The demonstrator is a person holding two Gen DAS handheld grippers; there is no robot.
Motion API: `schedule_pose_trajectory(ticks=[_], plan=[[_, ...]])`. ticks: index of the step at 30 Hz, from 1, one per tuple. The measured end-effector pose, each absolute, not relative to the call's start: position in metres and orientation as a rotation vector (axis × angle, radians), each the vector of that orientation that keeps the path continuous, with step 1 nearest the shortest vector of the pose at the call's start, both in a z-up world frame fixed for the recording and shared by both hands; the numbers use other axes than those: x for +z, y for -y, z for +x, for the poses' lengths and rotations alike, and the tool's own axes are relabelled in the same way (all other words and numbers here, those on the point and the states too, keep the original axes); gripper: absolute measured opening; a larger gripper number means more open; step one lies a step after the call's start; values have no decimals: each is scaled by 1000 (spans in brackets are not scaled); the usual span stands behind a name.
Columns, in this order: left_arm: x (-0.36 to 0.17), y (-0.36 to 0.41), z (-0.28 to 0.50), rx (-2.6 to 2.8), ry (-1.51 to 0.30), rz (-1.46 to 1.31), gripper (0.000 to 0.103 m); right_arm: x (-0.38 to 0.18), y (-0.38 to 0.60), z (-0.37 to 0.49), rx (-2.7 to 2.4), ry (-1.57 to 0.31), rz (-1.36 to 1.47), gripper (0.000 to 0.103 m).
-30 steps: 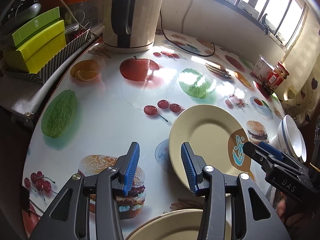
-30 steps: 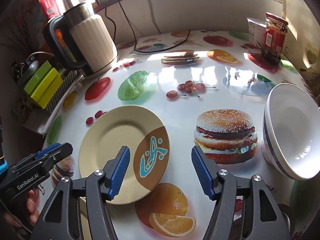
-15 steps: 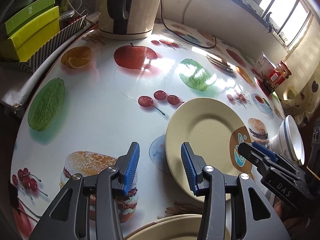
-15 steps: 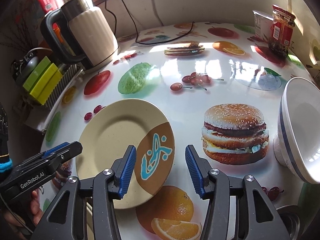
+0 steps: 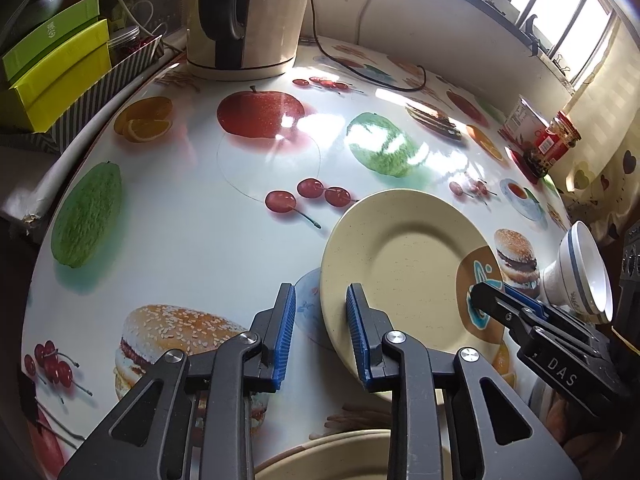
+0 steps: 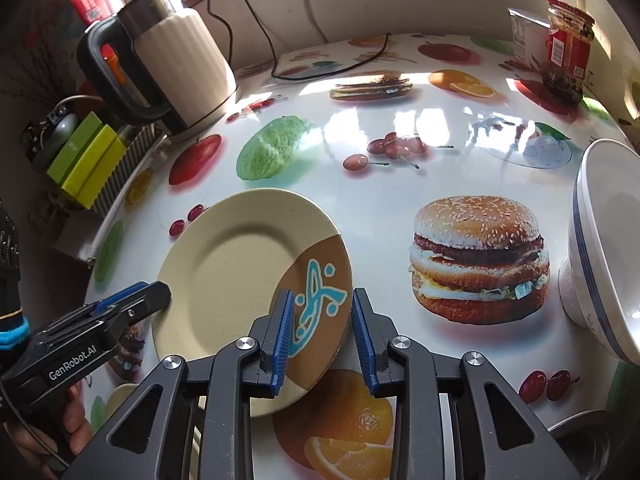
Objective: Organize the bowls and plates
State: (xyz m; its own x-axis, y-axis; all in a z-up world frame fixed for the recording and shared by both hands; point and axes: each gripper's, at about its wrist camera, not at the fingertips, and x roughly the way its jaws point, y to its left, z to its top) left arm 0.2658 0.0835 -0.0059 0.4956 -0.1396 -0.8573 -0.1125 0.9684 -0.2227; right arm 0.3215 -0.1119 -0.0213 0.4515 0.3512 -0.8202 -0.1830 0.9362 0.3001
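Note:
A cream plate (image 5: 400,264) with a brown patch and a blue mark lies on the fruit-print table (image 5: 180,240). My left gripper (image 5: 320,300) straddles its left rim. Its jaws are closing: the right pad (image 5: 356,336) is over the plate and the left pad (image 5: 286,336) is still clear of the edge. My right gripper (image 6: 322,304) straddles the opposite rim of the plate (image 6: 232,272) at the brown patch. Its jaws are closing too and show no firm press. A white bowl (image 6: 600,240) with a blue band lies tilted on its side at the right.
Another cream plate (image 5: 340,456) sits at the near edge below the left gripper. A cream kettle (image 5: 248,16) with its cord stands at the back. Green boxes (image 5: 52,68) lie in a striped tray off the table's left edge. A red-labelled jar (image 6: 568,48) and a carton stand far right.
Both pairs of jaws have narrowed around the plate's opposite rims. The right gripper has edged left, so the brown rim now lies between its pads. The plate has stayed in place.

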Motion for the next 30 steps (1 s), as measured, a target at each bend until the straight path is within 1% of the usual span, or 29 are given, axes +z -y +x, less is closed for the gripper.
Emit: schedule_pose_trajectory(ticks=[3,8,10,30], plan=[[-5,-80,266,-25,-1054,-254,22,-21,113,322,332,-1051,182,26],[-5,-78,266,-27,-1052,-243,19,-21,114,321,335,-1050,190,25],[-5,-77,266,-32,-1051,-248,16,-21,114,322,335,-1051,190,25],[-3,-75,266,-21,-1043,-233,16,-20,114,321,335,-1051,194,25]])
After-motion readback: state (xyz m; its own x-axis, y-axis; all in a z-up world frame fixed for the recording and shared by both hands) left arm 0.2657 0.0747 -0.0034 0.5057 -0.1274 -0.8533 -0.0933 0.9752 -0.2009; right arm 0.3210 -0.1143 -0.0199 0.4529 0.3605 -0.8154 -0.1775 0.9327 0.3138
